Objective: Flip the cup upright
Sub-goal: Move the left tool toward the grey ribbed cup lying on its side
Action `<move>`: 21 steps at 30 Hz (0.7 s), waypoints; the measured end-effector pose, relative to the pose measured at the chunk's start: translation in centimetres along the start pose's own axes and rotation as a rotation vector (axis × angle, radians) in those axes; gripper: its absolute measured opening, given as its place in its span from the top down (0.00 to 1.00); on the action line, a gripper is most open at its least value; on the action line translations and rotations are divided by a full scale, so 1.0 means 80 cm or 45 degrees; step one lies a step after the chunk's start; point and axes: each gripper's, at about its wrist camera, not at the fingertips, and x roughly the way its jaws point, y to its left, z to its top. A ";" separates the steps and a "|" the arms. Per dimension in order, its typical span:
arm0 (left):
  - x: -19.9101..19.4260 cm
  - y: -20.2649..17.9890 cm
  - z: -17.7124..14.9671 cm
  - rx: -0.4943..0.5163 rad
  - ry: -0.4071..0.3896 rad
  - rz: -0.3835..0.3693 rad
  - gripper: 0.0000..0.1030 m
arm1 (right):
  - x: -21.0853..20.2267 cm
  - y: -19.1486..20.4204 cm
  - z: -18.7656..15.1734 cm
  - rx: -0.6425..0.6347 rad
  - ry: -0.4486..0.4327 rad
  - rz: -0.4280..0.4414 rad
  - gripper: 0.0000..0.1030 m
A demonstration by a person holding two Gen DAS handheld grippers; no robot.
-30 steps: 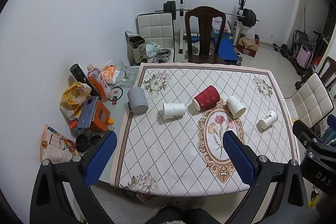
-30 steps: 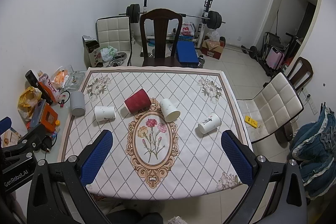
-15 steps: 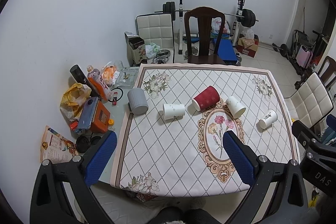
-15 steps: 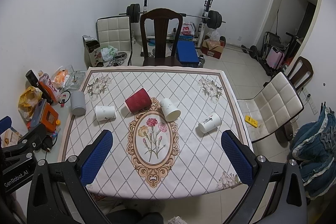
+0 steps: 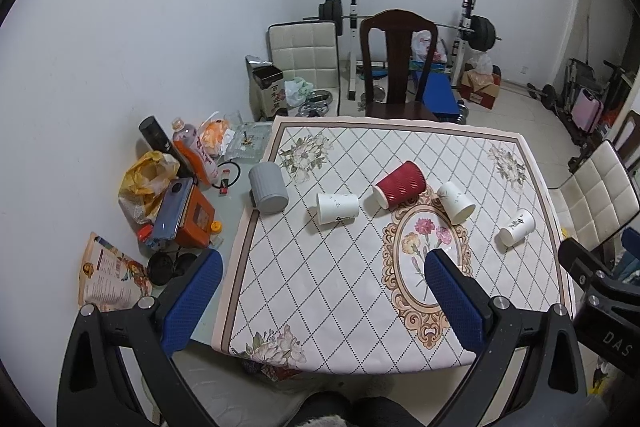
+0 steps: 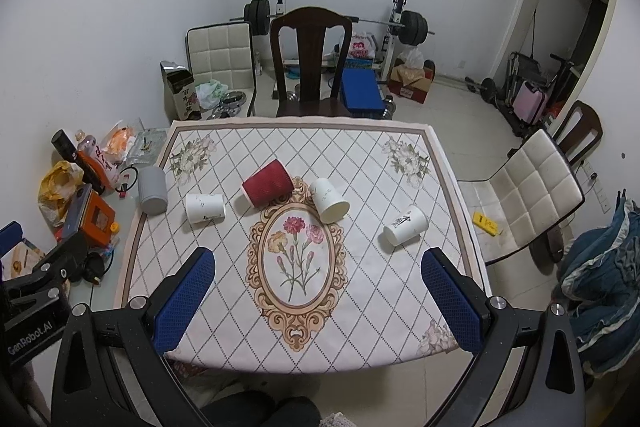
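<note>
Several cups lie on their sides on the patterned tablecloth [image 5: 320, 287]: a grey ribbed cup [image 5: 268, 187] at the left edge, a white cup [image 5: 337, 208], a red ribbed cup [image 5: 399, 184], a white cup [image 5: 455, 202] and a white cup with black print [image 5: 517, 227]. The right wrist view shows them too: grey [image 6: 152, 189], white [image 6: 205, 208], red [image 6: 267, 182], white [image 6: 329, 200], printed white [image 6: 405, 225]. My left gripper [image 5: 324, 277] is open and empty, held high over the table's near edge. My right gripper [image 6: 318, 273] is open and empty, likewise high and near.
Left of the cloth lie a bottle [image 5: 196, 151], an orange box [image 5: 192, 221], a yellow bag [image 5: 146, 177] and a leaflet [image 5: 112, 277]. A dark wooden chair [image 5: 394, 67] stands at the far side, a white chair [image 6: 528, 191] at the right. Gym equipment stands behind.
</note>
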 end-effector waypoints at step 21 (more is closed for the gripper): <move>0.242 0.074 -0.050 -0.050 0.388 0.284 0.00 | 0.272 0.072 -0.041 -0.054 0.461 0.047 0.00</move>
